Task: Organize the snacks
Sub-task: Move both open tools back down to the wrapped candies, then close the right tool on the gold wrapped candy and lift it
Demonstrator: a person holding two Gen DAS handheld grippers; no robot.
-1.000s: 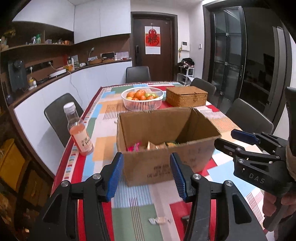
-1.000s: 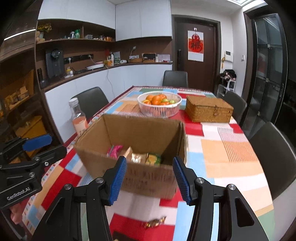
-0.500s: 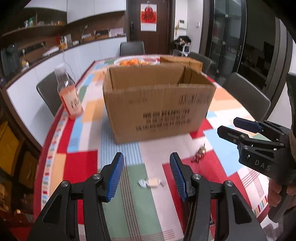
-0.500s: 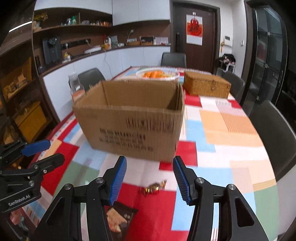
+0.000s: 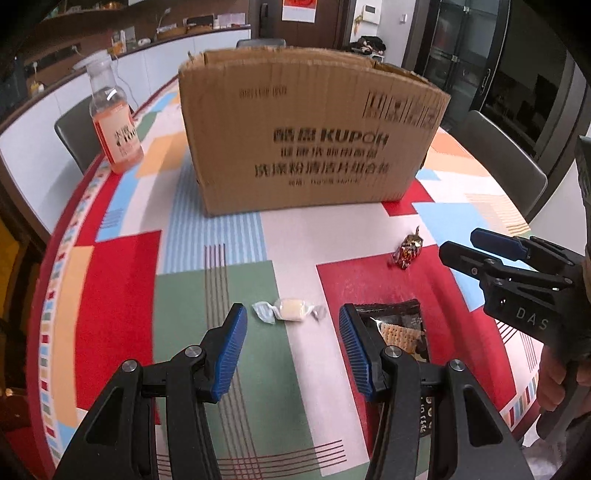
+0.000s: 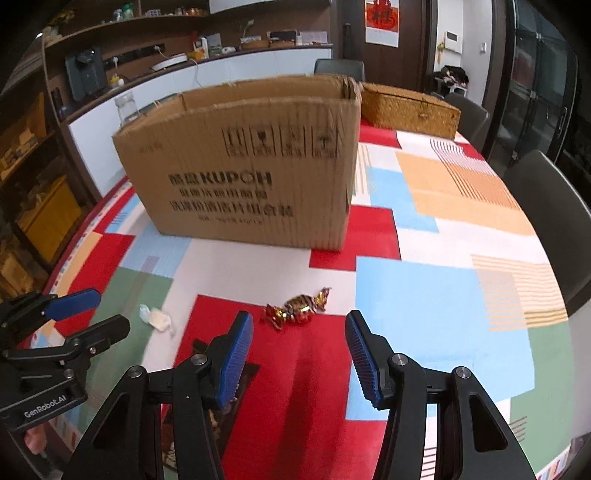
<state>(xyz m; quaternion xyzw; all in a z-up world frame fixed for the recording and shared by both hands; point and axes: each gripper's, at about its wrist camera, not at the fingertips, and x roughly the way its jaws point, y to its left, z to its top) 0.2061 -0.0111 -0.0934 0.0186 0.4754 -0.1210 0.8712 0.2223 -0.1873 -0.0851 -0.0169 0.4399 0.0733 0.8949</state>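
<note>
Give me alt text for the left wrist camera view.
The open left claw hovers over a pale wrapped candy on a patchwork tablecloth, a cracker packet beside it. Behind stands a cardboard box.

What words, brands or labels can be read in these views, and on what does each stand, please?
"KUPOH": cardboard box, front face; the Chinese lines under it are blurred.
"DAS": right tongs, body.
"GenRobot.AI": left tongs, body.
Bottle label: unreadable.
Door poster: unreadable.

Clear plastic bottle of orange drink (image 5: pixel 115 122) upright at bench's left edge. Woven wicker lidded box (image 6: pixel 408 109) farther back. Dark grey chairs (image 5: pixel 502 166) around the patchwork-patterned tablecloth (image 6: pixel 424 295). Dark door with red poster (image 6: pixel 382 20).
</note>
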